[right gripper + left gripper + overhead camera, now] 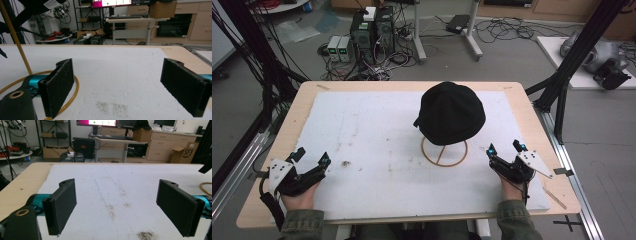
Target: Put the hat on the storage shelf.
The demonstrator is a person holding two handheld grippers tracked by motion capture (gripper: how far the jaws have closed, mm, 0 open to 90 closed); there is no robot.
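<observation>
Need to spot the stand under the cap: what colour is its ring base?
Yellow-tan, a thin wire ring base; clearest in the high view.

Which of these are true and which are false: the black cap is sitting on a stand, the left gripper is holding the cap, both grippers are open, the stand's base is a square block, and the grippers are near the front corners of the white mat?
1. The black cap sits on a stand. True.
2. The left gripper is holding the cap. False: it rests near the mat's front left corner, well apart from the cap, with nothing between its jaws.
3. Both grippers are open. True: the left gripper's and the right gripper's jaws stand wide apart.
4. The stand's base is a square block. False: it is a thin yellowish ring lying on the white mat.
5. The grippers are near the mat's front corners. True.
</observation>
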